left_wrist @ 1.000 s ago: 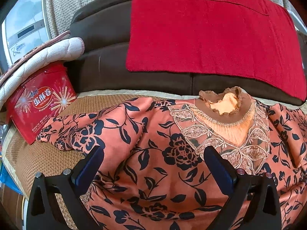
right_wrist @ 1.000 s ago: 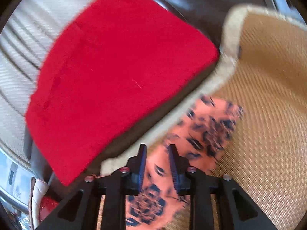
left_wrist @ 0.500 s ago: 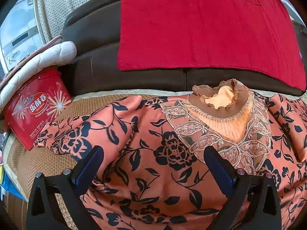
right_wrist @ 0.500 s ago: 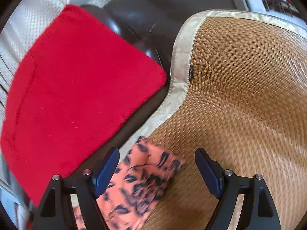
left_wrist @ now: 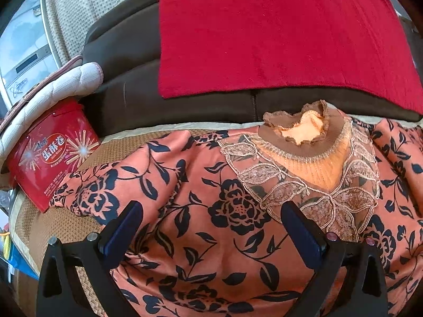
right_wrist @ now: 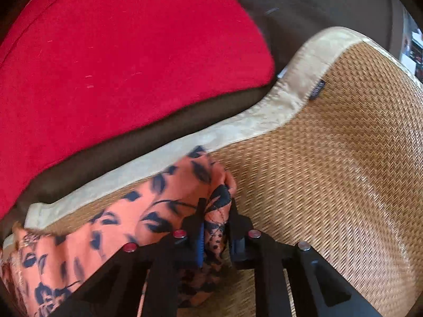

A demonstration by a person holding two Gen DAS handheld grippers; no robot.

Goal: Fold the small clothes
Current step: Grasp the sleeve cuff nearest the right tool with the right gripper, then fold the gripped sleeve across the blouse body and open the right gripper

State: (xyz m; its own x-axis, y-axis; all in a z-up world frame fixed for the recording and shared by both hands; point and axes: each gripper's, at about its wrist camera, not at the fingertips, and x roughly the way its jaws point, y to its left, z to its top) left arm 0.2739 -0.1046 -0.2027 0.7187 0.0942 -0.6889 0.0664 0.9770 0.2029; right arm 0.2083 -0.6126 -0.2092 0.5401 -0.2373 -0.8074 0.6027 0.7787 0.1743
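The orange floral top (left_wrist: 201, 211) lies spread face up on a woven mat (right_wrist: 343, 171) that covers a brown sofa (left_wrist: 127, 100), its ruffled brown collar (left_wrist: 304, 132) toward the backrest and a panel of lace below it. In the left wrist view the garment's lower part and its far right side run out of the picture, so its hem cannot be seen. One sleeve stretches left to a red printed tin (left_wrist: 50, 155); whether cloth and tin actually touch is hard to judge, and a quilted white cushion (left_wrist: 53, 89) covers the tin's top. The left claw (left_wrist: 211, 227) stands wide open above the chest of the top, its blue-padded fingers (left_wrist: 124, 227) well apart with nothing between them; whether they rest on the fabric cannot be told. The right claw (right_wrist: 215, 219) has just been closing and is now pinched tight on a bunched sleeve end (right_wrist: 206, 185) of the top, near the mat's pale fabric border (right_wrist: 185, 153). The cloth inside the grip is crumpled and partly hidden by the fingers, and the right wrist view is blurred. A red cloth (left_wrist: 277, 34) drapes over the backrest behind, its upper edge cut off.
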